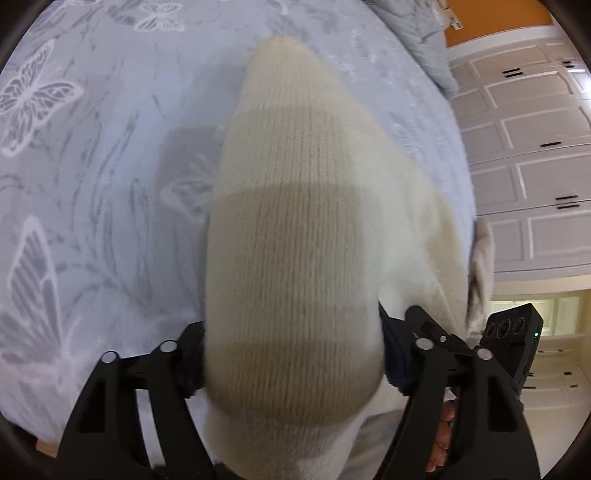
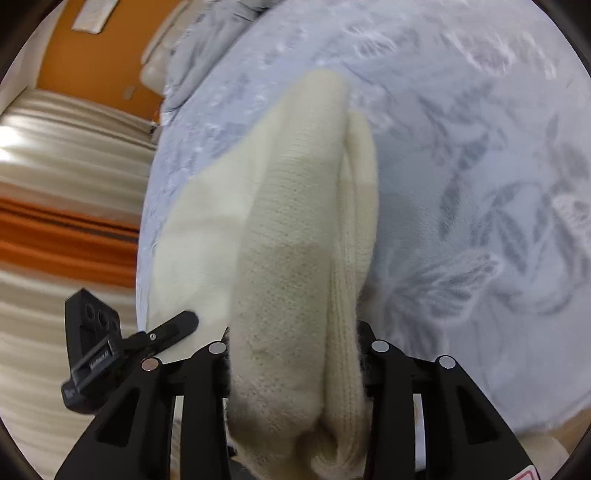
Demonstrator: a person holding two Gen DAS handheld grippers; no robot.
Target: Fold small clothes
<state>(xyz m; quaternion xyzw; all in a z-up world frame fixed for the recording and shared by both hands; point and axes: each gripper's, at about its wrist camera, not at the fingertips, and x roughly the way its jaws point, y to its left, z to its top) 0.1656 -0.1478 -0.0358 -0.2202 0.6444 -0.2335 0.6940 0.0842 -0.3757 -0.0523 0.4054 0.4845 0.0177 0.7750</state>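
Observation:
A cream knitted garment (image 1: 295, 229) hangs over a pale blue bedspread with butterfly print (image 1: 92, 166). My left gripper (image 1: 291, 354) is shut on one end of the garment, which bulges between the jaws and hides the fingertips. In the right wrist view the same cream garment (image 2: 295, 240) is bunched into folds, and my right gripper (image 2: 295, 369) is shut on it. The other gripper's body shows at each view's side (image 1: 513, 343) (image 2: 96, 339). The garment is lifted, its far end trailing toward the bedspread (image 2: 480, 147).
White panelled wardrobe doors (image 1: 528, 155) stand to the right of the bed. A grey quilt (image 1: 424, 33) lies bunched at the bed's far end. An orange wall (image 2: 92, 66) and striped flooring (image 2: 55, 184) lie to the left of the bed's edge.

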